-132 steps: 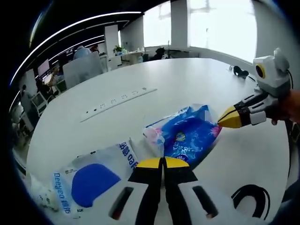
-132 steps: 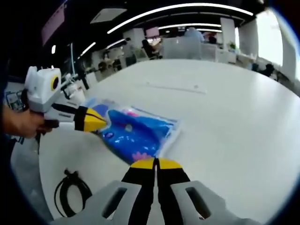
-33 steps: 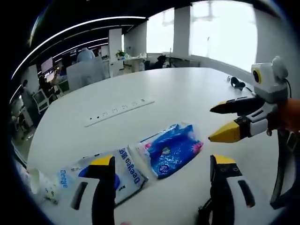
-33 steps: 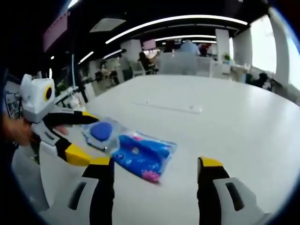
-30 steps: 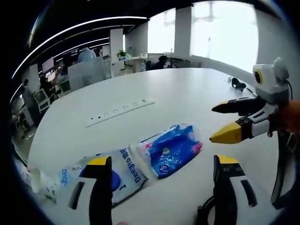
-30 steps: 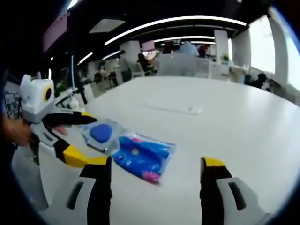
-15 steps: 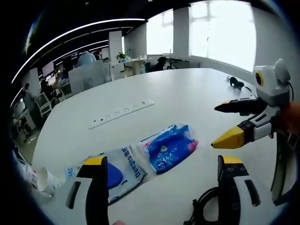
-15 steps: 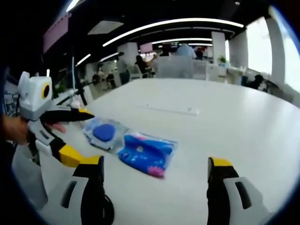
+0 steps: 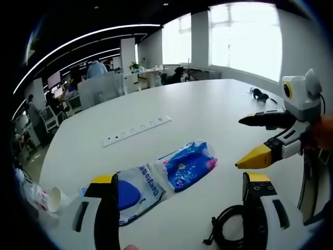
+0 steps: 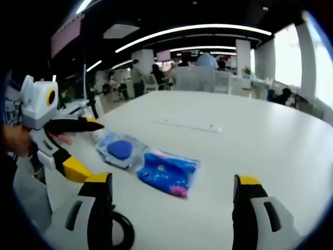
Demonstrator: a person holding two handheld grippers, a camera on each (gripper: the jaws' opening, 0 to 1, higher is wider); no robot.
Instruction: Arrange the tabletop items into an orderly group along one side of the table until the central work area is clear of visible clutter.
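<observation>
- Two plastic packets lie side by side on the large white tabletop: one glossy blue packet with pink print and one clear-and-white packet with a round blue patch; their near edges touch or nearly touch.
- The clear-and-white packet carries blue lettering that reads roughly "Deeyeo"; print on the blue packet is too small to read.
- One coiled black cable rests on the tabletop near the left claw, to the right of the packets.
- One long white power strip lies farther across the tabletop, well apart from the packets.
- One crumpled white paper cup sits at the near left edge, beside the clear-and-white packet.
- A small dark object sits at the far right; what it is cannot be told.
- The left claw stands wide, holding nothing, its yellow-tipped jaws framing the packets.
- The right claw is likewise wide and empty; in the left gripper view it hangs above the tabletop to the right of the blue packet.
- A hand grips the left claw's handle in the right gripper view.
- Office desks and seated people fill the background.
</observation>
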